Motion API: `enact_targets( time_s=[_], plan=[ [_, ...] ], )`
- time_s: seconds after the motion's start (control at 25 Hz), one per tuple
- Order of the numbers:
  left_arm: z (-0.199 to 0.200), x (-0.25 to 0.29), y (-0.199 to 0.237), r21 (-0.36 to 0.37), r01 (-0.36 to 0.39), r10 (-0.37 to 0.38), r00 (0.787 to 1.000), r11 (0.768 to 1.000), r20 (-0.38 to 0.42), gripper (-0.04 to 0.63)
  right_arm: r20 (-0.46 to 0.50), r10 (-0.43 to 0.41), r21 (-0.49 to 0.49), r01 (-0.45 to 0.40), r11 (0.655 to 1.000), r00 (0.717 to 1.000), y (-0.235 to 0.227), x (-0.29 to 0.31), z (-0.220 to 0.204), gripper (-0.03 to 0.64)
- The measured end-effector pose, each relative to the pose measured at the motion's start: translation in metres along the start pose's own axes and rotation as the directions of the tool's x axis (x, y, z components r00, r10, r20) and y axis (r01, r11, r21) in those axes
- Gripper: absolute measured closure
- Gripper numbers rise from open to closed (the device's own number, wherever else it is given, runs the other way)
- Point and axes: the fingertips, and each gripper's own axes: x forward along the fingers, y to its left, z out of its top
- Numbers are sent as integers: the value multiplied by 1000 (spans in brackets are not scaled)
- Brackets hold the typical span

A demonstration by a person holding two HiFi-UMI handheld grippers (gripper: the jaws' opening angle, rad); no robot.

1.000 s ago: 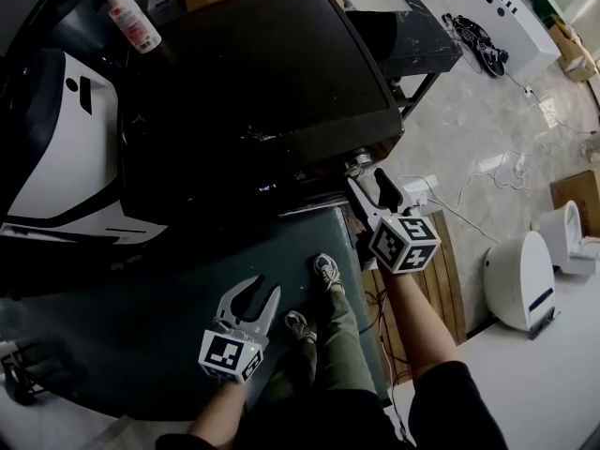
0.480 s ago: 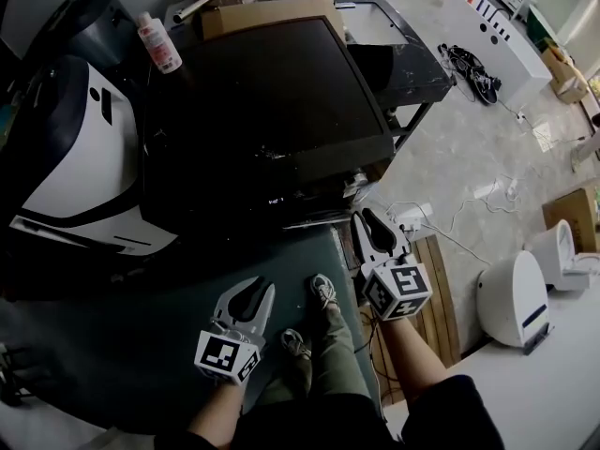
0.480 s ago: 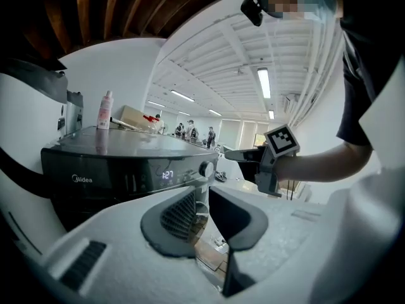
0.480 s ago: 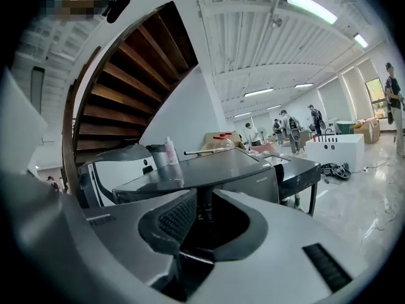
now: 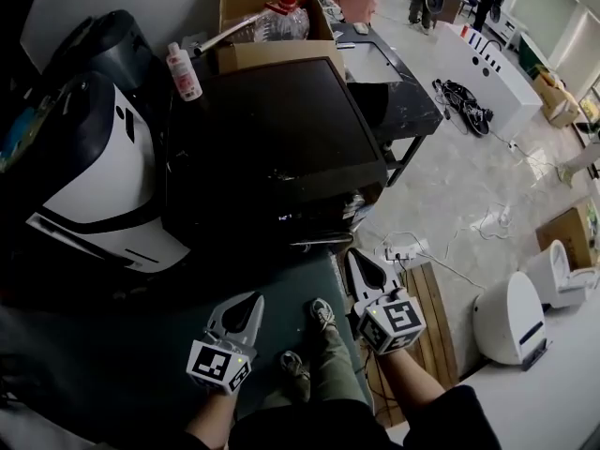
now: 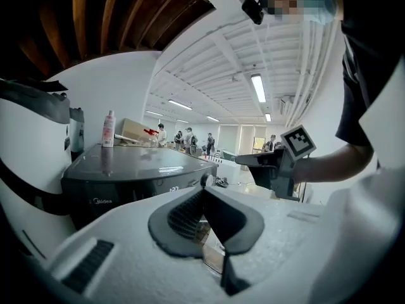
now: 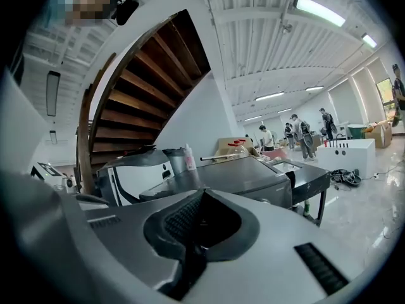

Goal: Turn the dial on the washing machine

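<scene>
While both pairs of fingers are closed tip to tip with nothing between them, the left gripper [image 5: 249,300] sits low, left of centre in the head view, and the right gripper [image 5: 356,256] sits right of centre. Neither touches the machine. The dial [image 6: 207,179] appears in the left gripper view just above the closed tips, at the front right corner of the dark washing machine [image 5: 272,139], which fills the upper middle of the head view. A white bottle [image 5: 184,71] stands at its rear left corner.
</scene>
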Motion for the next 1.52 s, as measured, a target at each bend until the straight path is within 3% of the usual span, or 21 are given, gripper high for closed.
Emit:
enact_targets(
  time_s=[0.6, 1.52],
  plan=[
    [41, -53, 7, 19, -2, 1, 999, 1000, 32, 584, 17, 71, -36, -71, 997, 997, 58, -40, 41, 616],
    [81, -24, 8, 56, 39, -42, 998, 998, 56, 584, -42, 95, -113, -99, 989, 995, 60, -33, 65, 617]
  ],
)
